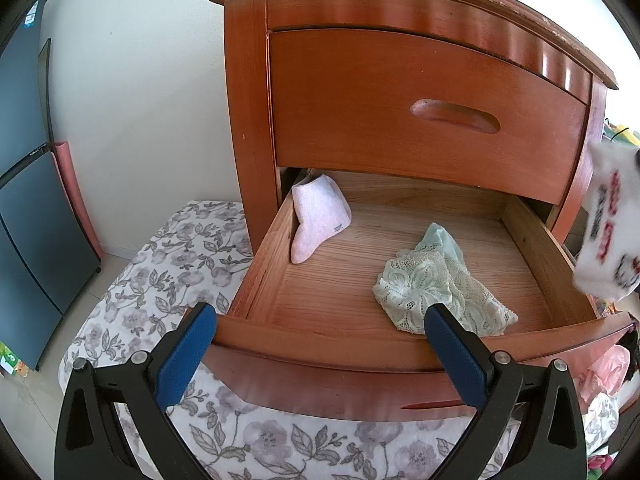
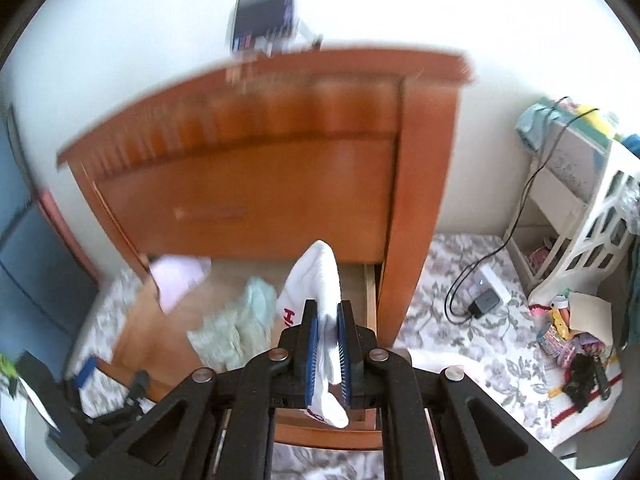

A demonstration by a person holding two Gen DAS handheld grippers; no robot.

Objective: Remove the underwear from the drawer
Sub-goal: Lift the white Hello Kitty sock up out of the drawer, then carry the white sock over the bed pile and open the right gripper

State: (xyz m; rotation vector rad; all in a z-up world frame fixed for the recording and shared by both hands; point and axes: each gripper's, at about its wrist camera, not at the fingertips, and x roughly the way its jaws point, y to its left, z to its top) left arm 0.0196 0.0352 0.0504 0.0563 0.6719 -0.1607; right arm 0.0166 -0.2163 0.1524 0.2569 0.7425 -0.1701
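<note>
The lower drawer (image 1: pixel 320 344) of a wooden nightstand (image 1: pixel 400 80) stands pulled out. Inside lie pale green lace underwear (image 1: pixel 436 292) at the front right and a pink sock (image 1: pixel 316 216) leaning on the left wall. My left gripper (image 1: pixel 316 320) is open, its blue pads level with the drawer's front edge, holding nothing. My right gripper (image 2: pixel 329 312) is shut on a white garment with red lettering (image 2: pixel 320 276), lifted above the drawer's right side. That garment (image 1: pixel 608 224) shows blurred at the right edge of the left wrist view. The green underwear (image 2: pixel 236 328) lies below it.
A floral mat (image 1: pixel 160 288) covers the floor around the nightstand. A dark blue fridge (image 1: pixel 28 200) stands at the left. To the right sit a white plastic rack (image 2: pixel 592 220), a charger with cable (image 2: pixel 484 300) and scattered small items (image 2: pixel 576 344). A dark device (image 2: pixel 264 8) rests on the nightstand top.
</note>
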